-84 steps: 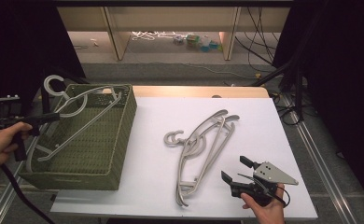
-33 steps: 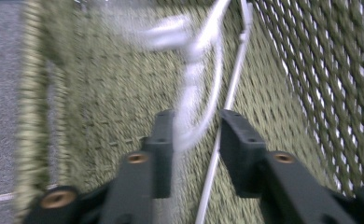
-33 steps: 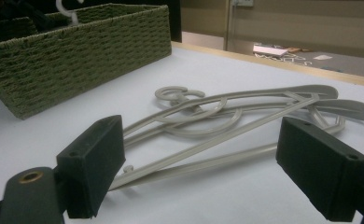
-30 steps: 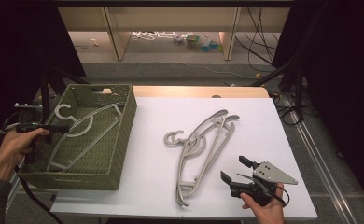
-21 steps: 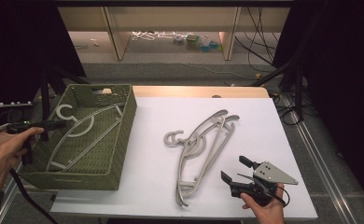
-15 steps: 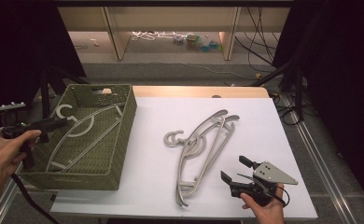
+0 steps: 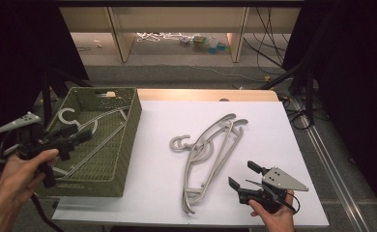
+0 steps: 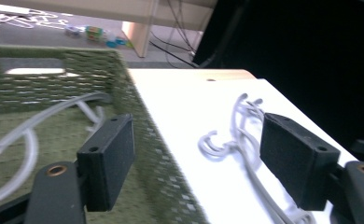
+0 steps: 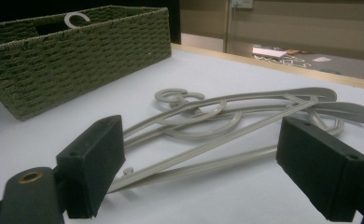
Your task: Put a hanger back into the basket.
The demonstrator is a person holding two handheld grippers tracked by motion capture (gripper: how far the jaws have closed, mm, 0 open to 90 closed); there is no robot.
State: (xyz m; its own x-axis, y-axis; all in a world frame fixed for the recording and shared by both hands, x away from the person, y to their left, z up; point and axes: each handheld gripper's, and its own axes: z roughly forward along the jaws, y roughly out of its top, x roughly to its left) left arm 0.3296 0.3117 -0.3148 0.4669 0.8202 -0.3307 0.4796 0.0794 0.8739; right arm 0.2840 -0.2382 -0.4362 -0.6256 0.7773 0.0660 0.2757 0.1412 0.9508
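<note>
Left gripper view motion-blurred: basket (image 8: pixel 54 88) weave smeared, its hanger (image 8: pixel 17 135) cut at left edge; table hangers (image 8: pixel 245 149) part hidden behind right jaw.

The white worktop (image 7: pixel 177 193) is bright under light from above, and the room around it is very dark. Shadows on it are soft and faint. In the left gripper view the green basket (image 8: pixel 54 88) and the grey hangers (image 8: pixel 245 140) look smeared and blurry. The right gripper view is sharp nearby and fuzzy far away.
</note>
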